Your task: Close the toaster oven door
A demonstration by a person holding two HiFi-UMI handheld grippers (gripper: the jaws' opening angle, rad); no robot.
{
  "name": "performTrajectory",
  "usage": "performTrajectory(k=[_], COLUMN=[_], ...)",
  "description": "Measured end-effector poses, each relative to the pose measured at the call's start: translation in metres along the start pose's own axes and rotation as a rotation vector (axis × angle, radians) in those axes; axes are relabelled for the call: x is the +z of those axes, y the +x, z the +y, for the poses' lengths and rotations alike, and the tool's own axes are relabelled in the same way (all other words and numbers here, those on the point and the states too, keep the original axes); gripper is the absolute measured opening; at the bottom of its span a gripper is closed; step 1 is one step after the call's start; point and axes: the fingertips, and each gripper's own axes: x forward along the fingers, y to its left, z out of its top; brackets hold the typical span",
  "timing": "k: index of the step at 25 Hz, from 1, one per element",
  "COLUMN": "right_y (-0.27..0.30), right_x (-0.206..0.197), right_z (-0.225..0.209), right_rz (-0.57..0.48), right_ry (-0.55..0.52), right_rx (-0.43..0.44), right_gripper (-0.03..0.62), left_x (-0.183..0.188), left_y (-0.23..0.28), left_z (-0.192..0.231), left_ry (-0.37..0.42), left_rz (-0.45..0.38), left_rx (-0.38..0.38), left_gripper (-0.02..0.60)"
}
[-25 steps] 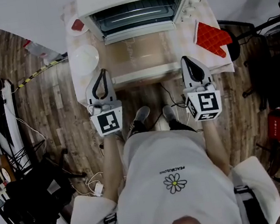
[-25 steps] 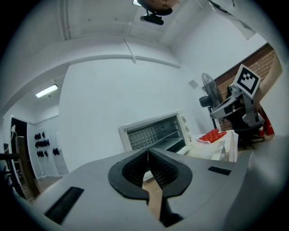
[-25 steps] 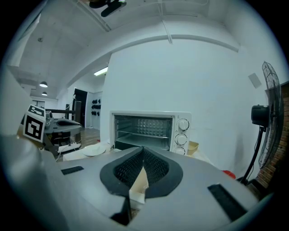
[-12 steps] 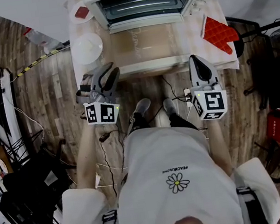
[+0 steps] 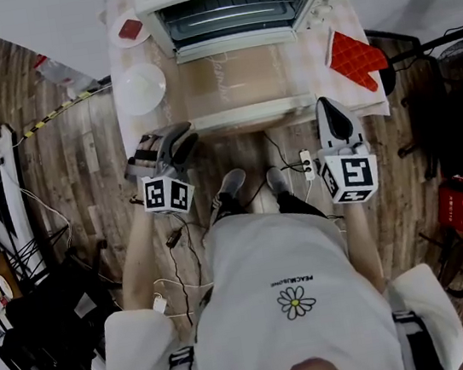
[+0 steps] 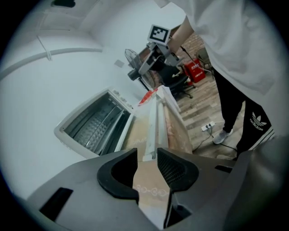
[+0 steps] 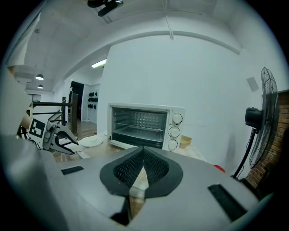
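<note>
The white toaster oven (image 5: pixel 239 2) stands at the back of the table, its glass door (image 5: pixel 237 80) folded down flat towards me. The door's white handle bar (image 5: pixel 247 117) runs along the front edge. My left gripper (image 5: pixel 178 138) hangs at the door's front left corner, rolled onto its side. Its jaws have just been opening and now stand open and empty. In the left gripper view the handle bar (image 6: pixel 151 131) runs away just beyond the left gripper (image 6: pixel 146 155). My right gripper (image 5: pixel 333 117) is shut and empty at the front right corner. In the right gripper view the right gripper (image 7: pixel 143 158) faces the oven (image 7: pixel 144 126).
A red oven mitt (image 5: pixel 353 58) lies right of the door. A white plate (image 5: pixel 141 88) sits left of it, and a small dish (image 5: pixel 129 30) behind that. A power strip (image 5: pixel 305 163) and cables lie on the floor by my feet. A fan (image 7: pixel 266 113) stands at the right.
My left gripper has rolled onto its side, dropped lower beside the door's front left corner and opened its jaws. The right gripper has stayed where it was.
</note>
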Motion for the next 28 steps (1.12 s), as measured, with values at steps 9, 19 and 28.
performTrajectory(k=[9,19,28], right_y=[-0.004,-0.010,-0.009], right_x=[-0.003,-0.002,0.001], right_z=[0.002,-0.012,-0.013], right_rz=[-0.001,-0.009,-0.020], right_ry=[0.012,0.015,0.020], right_rx=[-0.003,-0.036,-0.038], right_gripper=[0.011,0.011,0.011], left_x=[-0.005,-0.010,-0.005], left_y=[0.014,0.020,0.015], left_z=[-0.009,-0.013,-0.006], left_ry=[0.113,0.175,0.150], left_rz=[0.052,0.071,0.066], left_rx=[-0.030,-0.030,-0.031], left_gripper=[0.117,0.067,0.060])
